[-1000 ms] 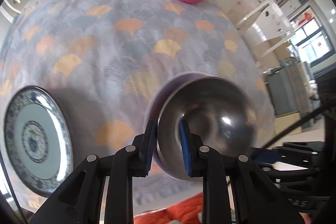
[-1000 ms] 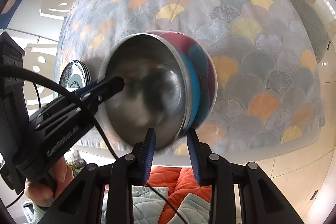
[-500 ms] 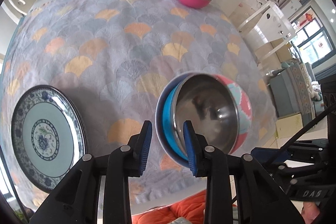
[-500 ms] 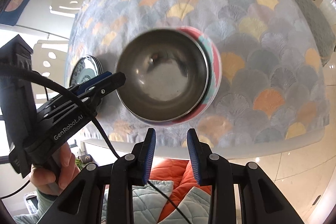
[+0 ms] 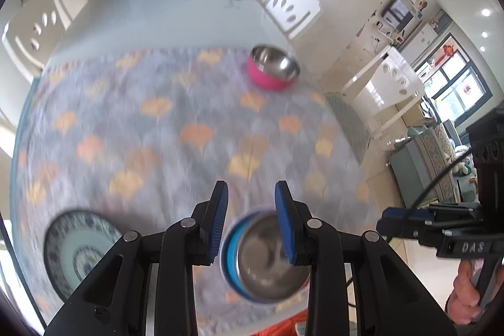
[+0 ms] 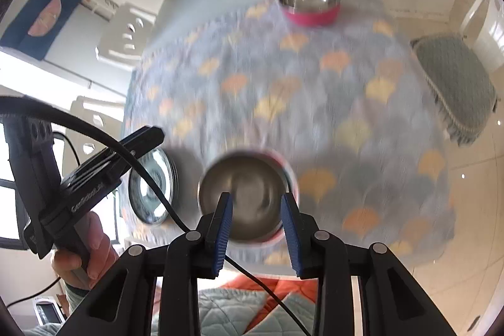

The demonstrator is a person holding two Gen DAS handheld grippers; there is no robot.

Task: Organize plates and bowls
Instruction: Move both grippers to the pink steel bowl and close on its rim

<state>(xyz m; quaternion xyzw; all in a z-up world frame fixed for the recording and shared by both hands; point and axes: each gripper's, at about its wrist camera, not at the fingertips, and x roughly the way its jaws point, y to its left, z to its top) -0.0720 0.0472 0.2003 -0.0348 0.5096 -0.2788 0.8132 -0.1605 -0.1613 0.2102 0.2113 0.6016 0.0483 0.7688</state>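
Bowls, near stack: nested bowls (image 6: 245,194), a steel one seated in a blue and pink one, stand on the table close to its near edge, roughly mid-way along it.
Bowl, far: pink bowl (image 5: 272,66) with a steel inside stands alone near the table's far right corner, well apart from the stack.
Plates: blue-patterned plate stack (image 5: 80,251) lies at the near left corner, just beside the nested bowls but not touching them.
Table (image 6: 362,103): covered by a grey cloth with orange and yellow fans; both views are blurred.
Left gripper (image 5: 249,219): above the stack, blue pads set a narrow gap apart, nothing between them; the bowls show below the fingers, not in them.
Right gripper (image 6: 256,222): above the near rim of the stack, jaws parting a little, pads clear of the bowl, holding nothing.
Hands: a hand (image 6: 85,247) grips the left tool's handle; another hand (image 5: 466,288) shows at the right tool.
Step in hand: nesting at the near edge looks finished and both tools are free of it.
Next move: probably the far pink bowl; that calls for a long reach to the far right corner, jaws spread wider to take its rim, then a carry to the stack.
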